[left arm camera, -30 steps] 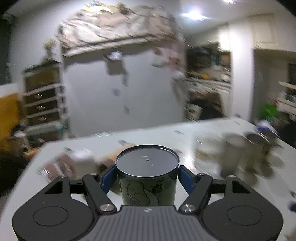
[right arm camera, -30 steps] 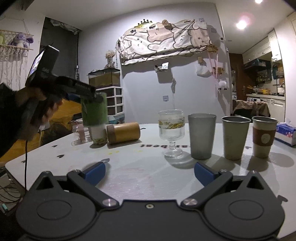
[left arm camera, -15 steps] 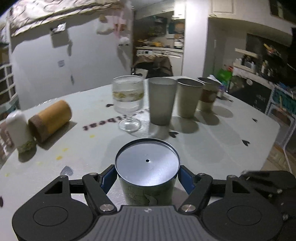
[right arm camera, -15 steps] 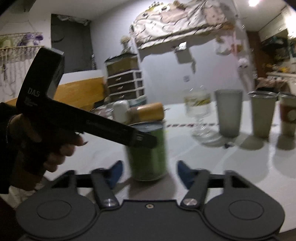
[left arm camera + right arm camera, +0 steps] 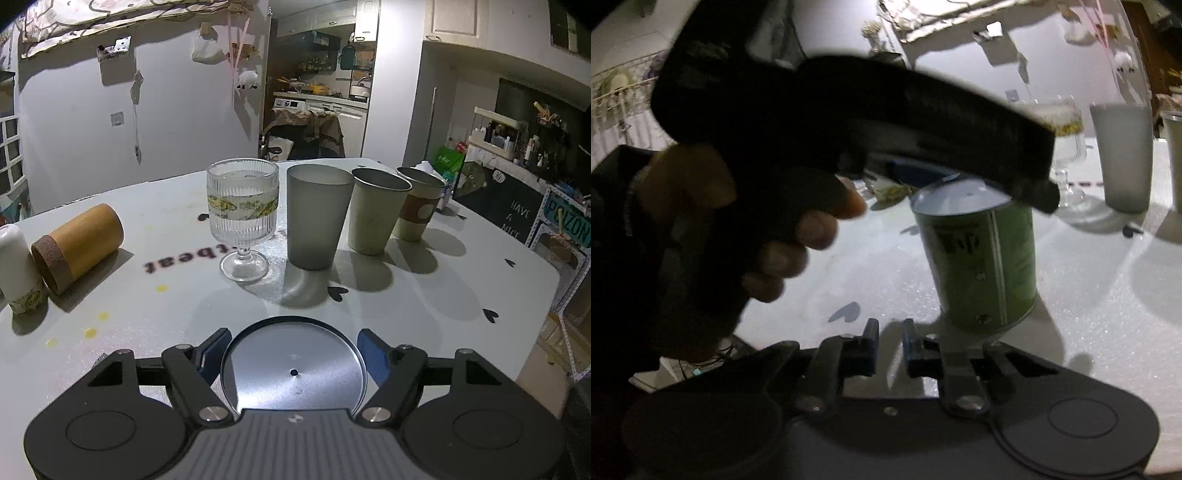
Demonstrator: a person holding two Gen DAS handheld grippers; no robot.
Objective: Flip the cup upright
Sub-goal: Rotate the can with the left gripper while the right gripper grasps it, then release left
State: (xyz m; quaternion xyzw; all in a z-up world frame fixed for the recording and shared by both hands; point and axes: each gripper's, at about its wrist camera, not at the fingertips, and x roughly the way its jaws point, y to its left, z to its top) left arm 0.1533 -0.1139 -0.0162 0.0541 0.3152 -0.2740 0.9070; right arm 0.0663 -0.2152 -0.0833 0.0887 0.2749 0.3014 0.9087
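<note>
left gripper (image 5: pixel 293 341) pinches the green cup (image 5: pixel 979 258), base up; right gripper (image 5: pixel 889 345) nearly pressed together, empty. flip comes next, i'd guess.

A pale grey wall (image 5: pixel 74 122) fills the left of the room, with a patterned cloth (image 5: pixel 110 14) hung along its top and a small switch plate (image 5: pixel 117 119) lower down. To its right an opening leads into a dim kitchen (image 5: pixel 317 92) — white cabinets (image 5: pixel 452 18) overhead, a washing machine (image 5: pixel 291 105) inside. A white table (image 5: pixel 480 280) spreads across the foreground, lit from above, with 1 dark chalkboard (image 5: pixel 513 218) at far right.
</note>
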